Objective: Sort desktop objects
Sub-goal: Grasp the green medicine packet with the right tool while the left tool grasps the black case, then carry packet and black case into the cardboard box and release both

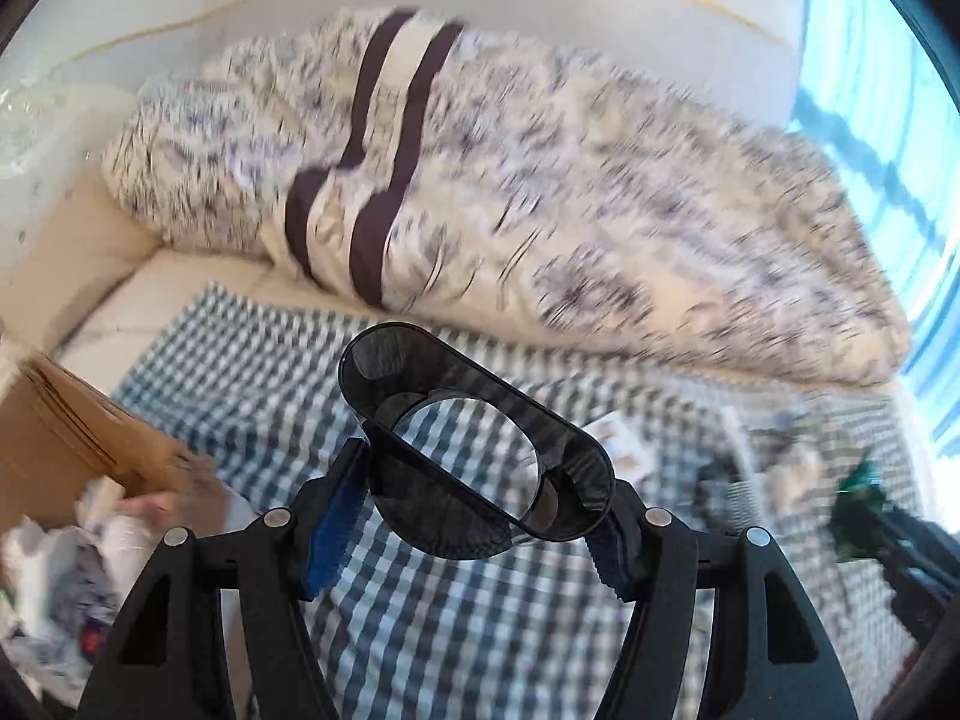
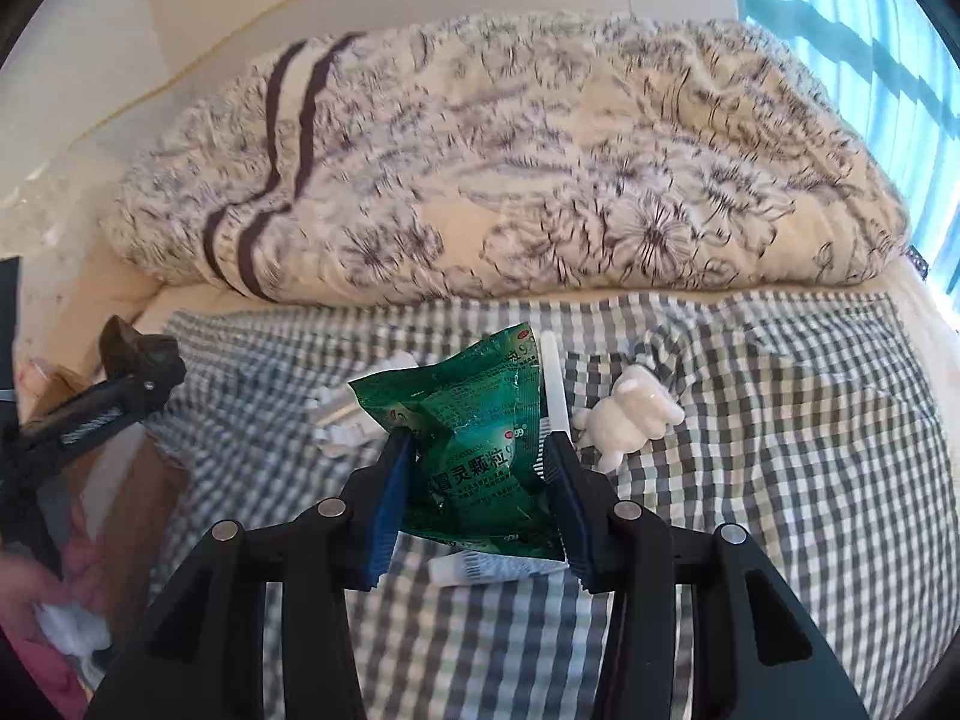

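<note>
Mid-sort: dark plastic holder point(image 1: 474, 450) pinched in left gripper point(image 1: 480, 516), green medicine sachet point(image 2: 474, 438) clamped in right gripper point(image 2: 477, 504); white figurine point(image 2: 627, 420) and tube point(image 2: 480, 570) left unsorted on checked cloth point(image 2: 750, 480).

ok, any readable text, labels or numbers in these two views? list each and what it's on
"灵颗粒": large white characters on the green sachet held in the right gripper; a character before them is partly hidden.
"999": apparent small logo on the same sachet, blurred, not certain.
Fine print on the sachet: too small to read.
Dark plastic holder in the left gripper: no text visible.
Small white tube below the sachet: no readable print.
</note>
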`<action>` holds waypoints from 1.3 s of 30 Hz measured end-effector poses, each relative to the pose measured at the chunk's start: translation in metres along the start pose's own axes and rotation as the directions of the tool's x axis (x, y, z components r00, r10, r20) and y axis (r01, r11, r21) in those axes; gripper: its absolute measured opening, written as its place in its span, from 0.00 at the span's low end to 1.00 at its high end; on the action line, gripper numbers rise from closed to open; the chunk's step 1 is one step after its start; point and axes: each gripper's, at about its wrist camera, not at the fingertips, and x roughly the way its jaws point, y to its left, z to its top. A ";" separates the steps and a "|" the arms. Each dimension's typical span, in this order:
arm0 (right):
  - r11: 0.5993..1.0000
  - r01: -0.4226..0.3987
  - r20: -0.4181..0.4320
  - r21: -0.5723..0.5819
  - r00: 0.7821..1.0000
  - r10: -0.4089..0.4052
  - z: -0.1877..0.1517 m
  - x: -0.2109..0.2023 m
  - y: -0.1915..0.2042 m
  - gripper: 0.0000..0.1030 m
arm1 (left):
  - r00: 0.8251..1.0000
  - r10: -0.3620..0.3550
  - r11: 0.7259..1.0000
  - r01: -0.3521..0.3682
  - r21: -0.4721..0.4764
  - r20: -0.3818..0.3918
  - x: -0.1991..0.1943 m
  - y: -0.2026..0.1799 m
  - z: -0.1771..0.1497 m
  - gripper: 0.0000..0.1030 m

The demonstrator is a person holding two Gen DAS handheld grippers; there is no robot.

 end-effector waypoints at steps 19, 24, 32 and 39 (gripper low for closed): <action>0.918 -0.351 -0.089 -0.183 0.936 0.340 -0.034 -0.065 0.227 0.43 | 0.994 0.109 0.993 -0.109 -0.049 0.002 -0.152 0.150 -0.057 0.66; 0.888 -0.405 -0.154 -0.219 0.913 0.378 -0.028 -0.026 0.297 0.43 | 0.994 0.098 0.992 -0.101 -0.073 -0.038 -0.134 0.188 -0.078 0.66; 0.923 -0.311 -0.092 -0.225 0.950 0.297 -0.014 0.019 0.322 0.92 | 0.990 0.140 0.990 -0.140 -0.025 -0.029 -0.104 0.196 -0.081 1.00; 0.952 -0.261 -0.065 -0.159 0.965 0.254 0.002 0.030 0.268 0.92 | 0.993 0.109 0.992 -0.111 -0.059 -0.037 -0.083 0.186 -0.066 1.00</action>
